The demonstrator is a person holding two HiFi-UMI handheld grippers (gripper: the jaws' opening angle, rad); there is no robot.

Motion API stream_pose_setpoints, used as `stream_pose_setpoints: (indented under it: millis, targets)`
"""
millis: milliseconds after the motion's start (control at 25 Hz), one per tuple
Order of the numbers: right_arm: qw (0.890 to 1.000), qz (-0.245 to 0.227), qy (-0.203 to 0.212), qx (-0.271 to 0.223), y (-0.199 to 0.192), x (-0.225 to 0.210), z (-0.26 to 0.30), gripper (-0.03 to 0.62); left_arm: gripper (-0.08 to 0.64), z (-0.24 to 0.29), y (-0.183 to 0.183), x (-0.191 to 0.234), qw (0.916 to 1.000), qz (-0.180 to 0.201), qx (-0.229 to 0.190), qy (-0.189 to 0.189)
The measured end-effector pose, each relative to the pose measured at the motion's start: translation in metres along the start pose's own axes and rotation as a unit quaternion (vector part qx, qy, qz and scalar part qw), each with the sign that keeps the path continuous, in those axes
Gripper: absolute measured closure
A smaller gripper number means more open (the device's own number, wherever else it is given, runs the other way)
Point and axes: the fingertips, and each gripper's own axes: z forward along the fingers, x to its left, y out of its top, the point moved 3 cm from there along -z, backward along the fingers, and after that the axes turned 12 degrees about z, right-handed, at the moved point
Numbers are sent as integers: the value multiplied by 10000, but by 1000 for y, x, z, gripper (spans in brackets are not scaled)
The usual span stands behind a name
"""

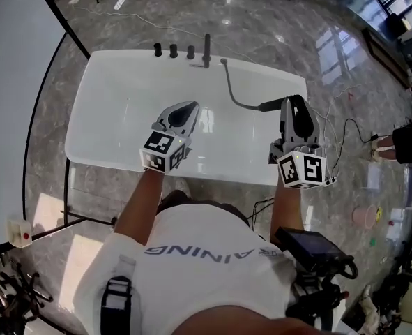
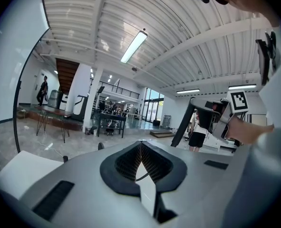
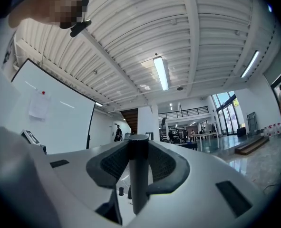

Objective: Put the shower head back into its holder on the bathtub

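1. Two tongs hang over the white tub (image 1: pixel 115 103). The right tongs (image 1: pixel 293 105) pinch the shower head (image 3: pixel 139 175) by its handle, both ribbed pads pressing on it. That looks like a carrying grip, keeping the head clear of the tub.
2. The left tongs (image 1: pixel 185 110) are pressed together at the tips with nothing between them, probably idle while the other side works.
3. A dark hose (image 1: pixel 237 98) curves from the far rim to the right tongs, slack enough to allow the reach back.
4. The holder (image 1: pixel 206 50), which I take to be the tall dark post on the far rim, stands beside three short knobs (image 1: pixel 173 49), well apart from the shower head.
5. The handle is a smooth, matte, dark cylinder with a flat end; the tub is glossy and rounded; the floor is polished stone.
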Motion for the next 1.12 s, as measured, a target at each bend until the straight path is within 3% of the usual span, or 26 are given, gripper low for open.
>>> stream_pose_setpoints:
  millis: [400, 720, 1120]
  targets:
    - [9991, -339, -10, -250, 13, 30, 74, 469, 546, 8, -6, 67, 9996, -205, -132, -158]
    - [9978, -518, 183, -379, 22, 34, 123, 469, 546, 5, -9, 85, 9996, -240, -142, -68]
    - [9974, -387, 450, -417, 15, 7, 169, 469, 546, 29, -7, 95, 9997, -155, 87, 154]
